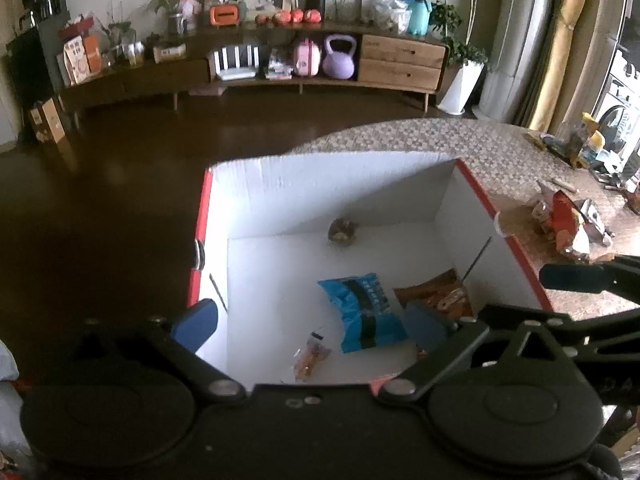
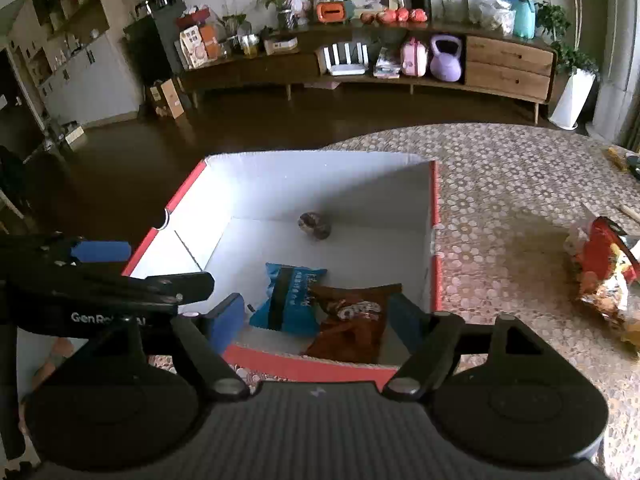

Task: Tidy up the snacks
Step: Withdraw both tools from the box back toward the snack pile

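A white box with red rims (image 1: 472, 188) (image 2: 434, 208) stands on the patterned table. Inside lie a blue snack bag (image 1: 360, 312) (image 2: 288, 296), a brown-orange snack bag (image 1: 440, 296) (image 2: 352, 320), a small clear packet (image 1: 310, 356) and a small round dark snack (image 1: 342, 231) (image 2: 315, 224) by the far wall. My left gripper (image 1: 312, 324) is open and empty above the box's near side. My right gripper (image 2: 320, 320) is open and empty over the box's near rim, the brown bag lying between its fingers below.
A heap of red and mixed snack bags (image 1: 568, 220) (image 2: 608, 272) lies on the table (image 2: 520, 168) to the right of the box. Clutter sits at the table's far right edge (image 1: 580, 148). Dark floor and a long sideboard (image 2: 400, 60) lie beyond.
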